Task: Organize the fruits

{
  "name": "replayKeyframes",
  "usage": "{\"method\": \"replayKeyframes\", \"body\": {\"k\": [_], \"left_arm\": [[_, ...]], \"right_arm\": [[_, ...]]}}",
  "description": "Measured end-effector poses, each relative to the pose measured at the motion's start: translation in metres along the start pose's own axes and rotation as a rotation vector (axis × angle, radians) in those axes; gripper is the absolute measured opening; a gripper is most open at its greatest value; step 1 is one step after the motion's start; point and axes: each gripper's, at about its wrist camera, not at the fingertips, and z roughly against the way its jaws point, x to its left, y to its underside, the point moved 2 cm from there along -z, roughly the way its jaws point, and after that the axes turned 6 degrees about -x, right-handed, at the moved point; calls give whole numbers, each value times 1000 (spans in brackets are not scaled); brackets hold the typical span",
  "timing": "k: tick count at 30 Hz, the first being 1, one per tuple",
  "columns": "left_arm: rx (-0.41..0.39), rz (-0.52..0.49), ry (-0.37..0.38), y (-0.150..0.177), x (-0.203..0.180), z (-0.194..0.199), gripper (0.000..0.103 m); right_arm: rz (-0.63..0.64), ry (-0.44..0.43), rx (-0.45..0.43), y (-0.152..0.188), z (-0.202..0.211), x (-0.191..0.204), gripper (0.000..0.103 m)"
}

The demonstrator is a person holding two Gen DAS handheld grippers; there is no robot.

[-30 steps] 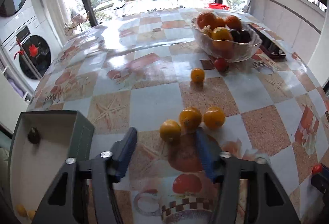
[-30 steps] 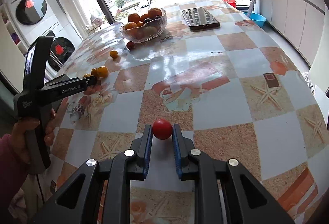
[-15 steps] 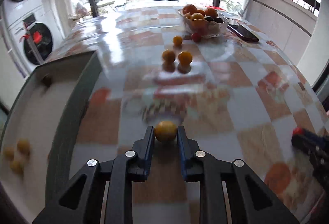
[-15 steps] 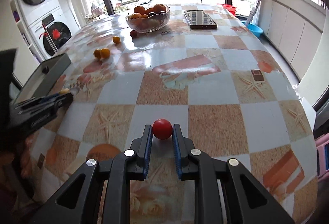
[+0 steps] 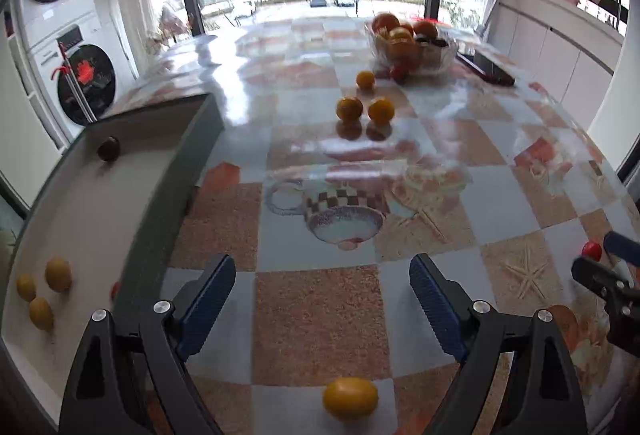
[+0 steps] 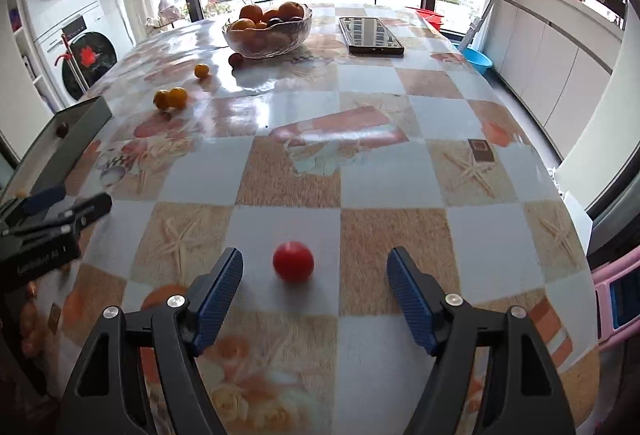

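My left gripper (image 5: 322, 287) is open; a yellow fruit (image 5: 350, 397) lies free on the table below and between its fingers. My right gripper (image 6: 315, 275) is open, with a red tomato (image 6: 293, 261) lying loose on the table between its fingers. A grey tray (image 5: 100, 211) at the left holds three yellow fruits (image 5: 58, 274) and a dark one (image 5: 108, 148). Two oranges (image 5: 349, 109) and a smaller one (image 5: 365, 79) lie on the table before the glass fruit bowl (image 5: 436, 55).
A red tomato (image 5: 399, 72) lies next to the bowl. A black phone (image 6: 370, 35) lies right of the bowl (image 6: 268, 43). The table edge drops off at the right, with a blue basin (image 6: 478, 59) on the floor beyond. Washing machines stand at the left.
Both grippers have opened. The left one let go of the yellow fruit, which now lies on the table near the tray. The right one let go of the red tomato.
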Motion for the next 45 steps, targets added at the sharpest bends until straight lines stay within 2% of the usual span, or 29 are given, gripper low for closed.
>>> {"method": "replayKeyframes", "body": {"k": [4,6,7,8,11,15,19,21,23,27,29,32,34,38,39,40,45], "left_arm": [[18,45,34,2,5,-3,92],[17,52,66,5,6,-3,100],[21,42,72,5,4,-4,101],[25,29,67,6,1,-5,101],[23,24,82,7,1,-4,102],[-3,83,141,7,10,1,102],[26,27,65,7,1,-4,102],[37,18,65,2,-3,-7,102],[54,22,56,-9,-3,-15,102],[30,49,14,-38,5,-30,101],[60,47,1,-41,7,-42,89],[23,46,18,-40,6,-39,72],[9,29,23,-43,3,-39,53],[6,13,41,-51,0,-43,29],[7,5,59,-51,-1,-42,15],[7,-4,84,-48,-2,-38,8],[-50,-63,96,-28,-13,-7,8]], "right_arm": [[39,44,-2,-1,-6,9,86],[36,37,-13,1,-6,8,89],[37,28,-10,1,-6,8,93],[43,24,-2,1,-7,9,103],[53,17,14,2,-9,11,103],[52,15,13,2,-9,11,103],[53,16,13,2,-9,11,103],[53,15,13,2,-9,11,103],[52,15,12,2,-8,11,103],[52,15,12,2,-9,11,103],[52,15,12,2,-8,11,103],[52,15,12,2,-9,11,103],[53,15,12,3,-8,11,103],[52,14,12,2,-9,11,103],[51,14,11,2,-8,11,103],[51,14,11,2,-9,11,103],[50,13,11,2,-8,11,103]]}}
